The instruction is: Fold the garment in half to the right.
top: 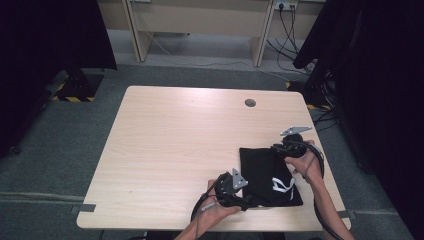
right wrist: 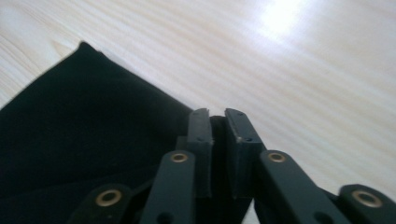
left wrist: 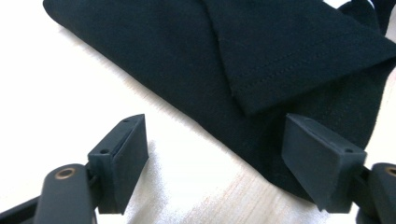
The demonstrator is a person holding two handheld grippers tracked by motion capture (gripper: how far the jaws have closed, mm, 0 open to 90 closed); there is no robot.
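A black cloth (top: 265, 172) lies folded on the front right part of the wooden table (top: 175, 135), with a white print (top: 282, 185) near its right front. My left gripper (top: 243, 201) sits at the cloth's near left corner; in the left gripper view it (left wrist: 217, 126) is open, its jaws wide apart on either side of a folded edge of the cloth (left wrist: 187, 56). My right gripper (top: 276, 148) is at the cloth's far right edge. In the right gripper view it (right wrist: 217, 114) is shut on the edge of the cloth (right wrist: 84, 121).
A round cable hole (top: 250, 103) sits at the back of the table. The left and middle of the tabletop are bare wood. Black curtains hang on both sides, with cables (top: 320, 85) on the floor at the right. A desk frame (top: 200, 30) stands behind.
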